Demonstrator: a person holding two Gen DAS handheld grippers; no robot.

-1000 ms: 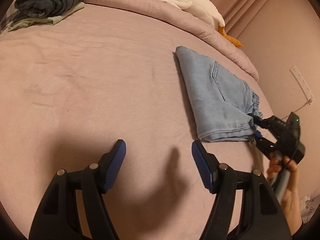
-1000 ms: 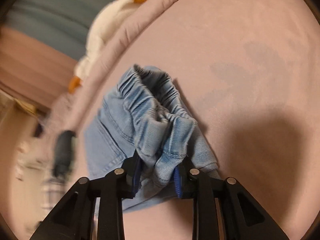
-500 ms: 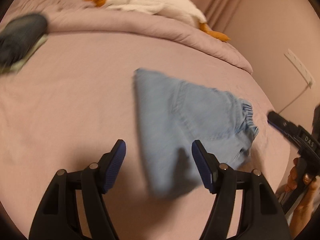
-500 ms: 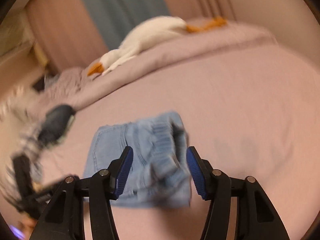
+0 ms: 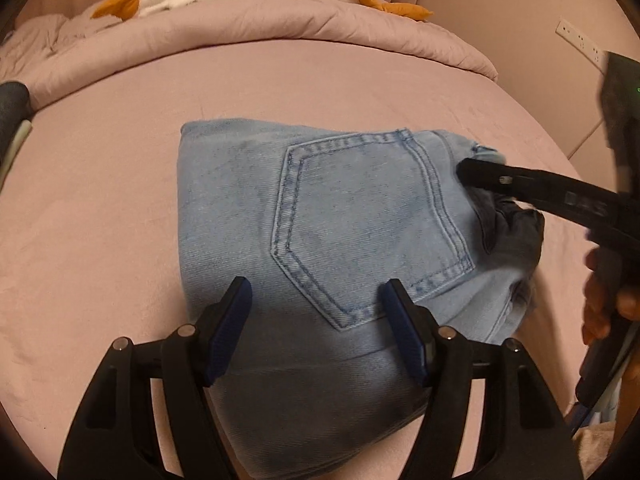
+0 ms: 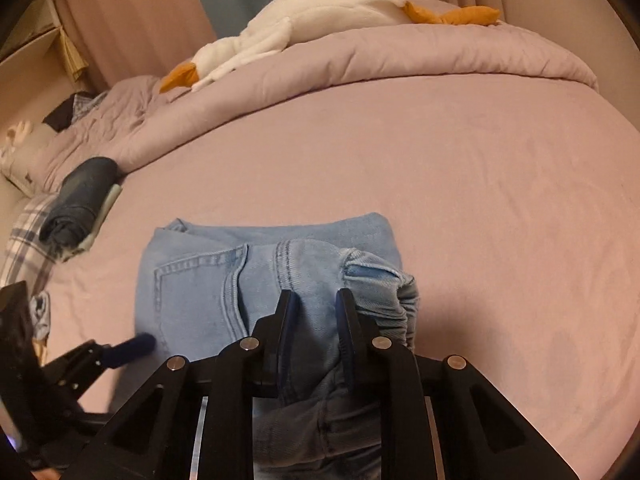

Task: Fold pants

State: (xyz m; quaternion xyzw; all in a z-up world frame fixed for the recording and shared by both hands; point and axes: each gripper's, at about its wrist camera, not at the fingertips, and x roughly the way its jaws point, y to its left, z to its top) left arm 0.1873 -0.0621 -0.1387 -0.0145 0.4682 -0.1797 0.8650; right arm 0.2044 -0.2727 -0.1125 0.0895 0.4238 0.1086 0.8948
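Light blue jeans [image 5: 340,216] lie folded into a compact rectangle on the pink bed, back pocket up. They also show in the right wrist view [image 6: 224,276]. My left gripper [image 5: 318,312] is open, its blue-padded fingers spread just above the near edge of the jeans. My right gripper [image 6: 314,312] is shut on the bunched elastic waistband [image 6: 384,292] of the jeans. In the left wrist view the right gripper [image 5: 476,170] reaches in from the right at the waistband.
A folded dark garment [image 6: 82,200] sits at the bed's left side. A white plush goose [image 6: 320,20] lies on the rolled pink duvet [image 5: 280,24] at the back. A wall socket [image 5: 580,40] is at the right. Bare pink sheet [image 6: 480,200] surrounds the jeans.
The right gripper let go of the waistband, opened, then shut on it again. The left gripper moved right, from bare sheet to over the jeans. The jeans turned on the bed.
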